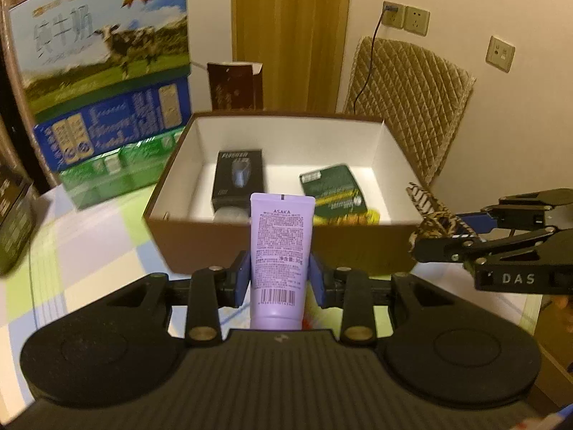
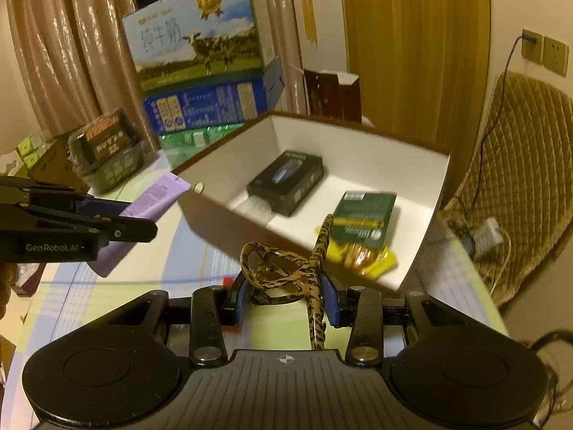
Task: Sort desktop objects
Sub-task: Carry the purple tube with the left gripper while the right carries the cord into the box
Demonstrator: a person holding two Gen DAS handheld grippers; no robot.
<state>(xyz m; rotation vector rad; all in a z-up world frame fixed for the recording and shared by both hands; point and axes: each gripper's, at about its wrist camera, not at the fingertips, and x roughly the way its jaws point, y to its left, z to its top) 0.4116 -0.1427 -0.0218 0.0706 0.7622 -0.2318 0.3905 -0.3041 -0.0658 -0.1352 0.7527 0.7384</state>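
Observation:
My left gripper point(image 1: 280, 272) is shut on a purple ASAKA tube point(image 1: 281, 247), held upright in front of the brown box point(image 1: 229, 240). The tube also shows in the right wrist view point(image 2: 150, 200), with the left gripper point(image 2: 118, 222) at the left. My right gripper point(image 2: 286, 297) is shut on a leopard-print hair clip point(image 2: 283, 272), near the box's front corner point(image 2: 222, 222). The clip also shows in the left wrist view point(image 1: 433, 215). Inside the white-lined box lie a black carton point(image 1: 239, 175), a green pack point(image 1: 333, 190) and a yellow packet point(image 2: 361, 261).
Stacked milk cartons point(image 1: 104, 82) stand at the back left, with a dark brown carton point(image 1: 234, 84) behind the box. A wrapped dark pack point(image 2: 107, 150) sits on the left. A quilted chair back point(image 1: 412, 107) is on the right. The table point(image 1: 89, 251) has a checked cloth.

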